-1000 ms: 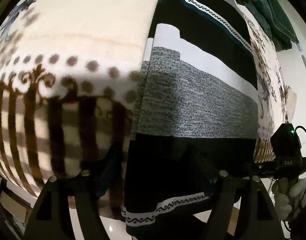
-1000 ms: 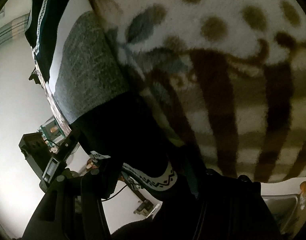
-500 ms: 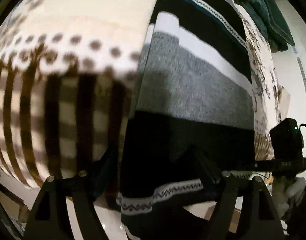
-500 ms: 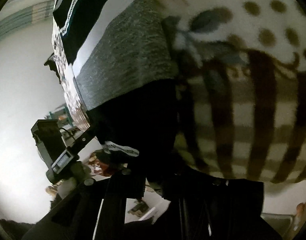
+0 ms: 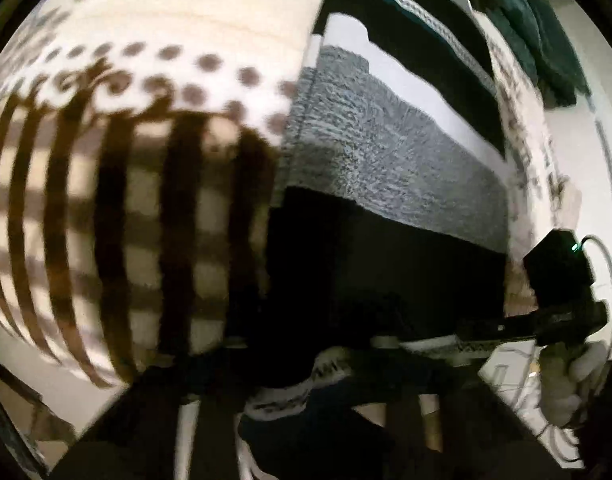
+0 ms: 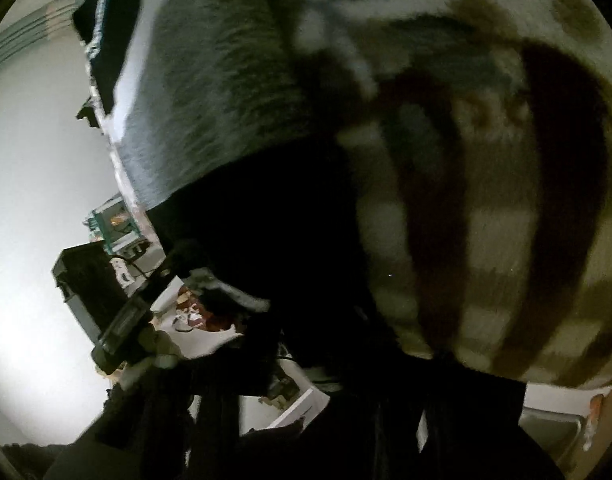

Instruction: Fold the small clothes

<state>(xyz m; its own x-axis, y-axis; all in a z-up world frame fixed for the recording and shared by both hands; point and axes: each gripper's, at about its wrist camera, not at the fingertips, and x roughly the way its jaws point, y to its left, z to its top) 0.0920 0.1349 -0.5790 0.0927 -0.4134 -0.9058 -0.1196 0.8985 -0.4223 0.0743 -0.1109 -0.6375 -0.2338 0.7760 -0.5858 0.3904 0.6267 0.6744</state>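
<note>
A knit garment (image 5: 389, 184) with black, white and grey bands lies on a cream blanket; it also shows in the right wrist view (image 6: 226, 92). My left gripper (image 5: 306, 384) is shut on its patterned black hem (image 5: 290, 392) at the near left corner, lifted off the blanket. My right gripper (image 6: 306, 364) is shut on the hem's other corner (image 6: 234, 296). It also appears at the right of the left wrist view (image 5: 561, 308). The left gripper shows at the left of the right wrist view (image 6: 126, 320). The frames are blurred.
The cream blanket (image 5: 126, 200) has brown stripes and dots and hangs over the near edge. Dark green clothes (image 5: 545, 40) lie at the far right. Pale floor and small clutter (image 6: 118, 232) lie below.
Both grippers have closed on the garment's near hem and raised it from the blanket edge. Both views have shifted and blurred.
</note>
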